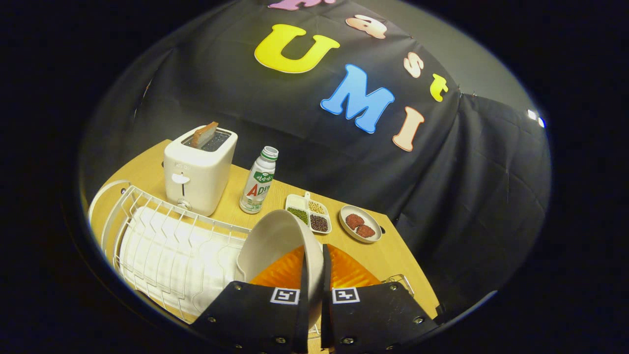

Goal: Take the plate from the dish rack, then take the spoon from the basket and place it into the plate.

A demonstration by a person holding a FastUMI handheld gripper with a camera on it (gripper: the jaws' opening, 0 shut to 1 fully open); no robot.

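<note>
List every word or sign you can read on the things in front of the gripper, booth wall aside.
Bottle: label print too blurred to read reliably.
Toaster: faint mark on its front, too small to read.
Square markers on the gripper, which is shut on the plate: coded patterns, no words.

wall: black cloth (275, 98) | furniture: light wooden table (388, 255) | light: dim

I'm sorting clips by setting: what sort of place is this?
Likely a mock kitchen counter in a recording booth: a toaster with bread, a white dish rack and small food dishes on a wooden table. The tool is shut on a plate.
</note>
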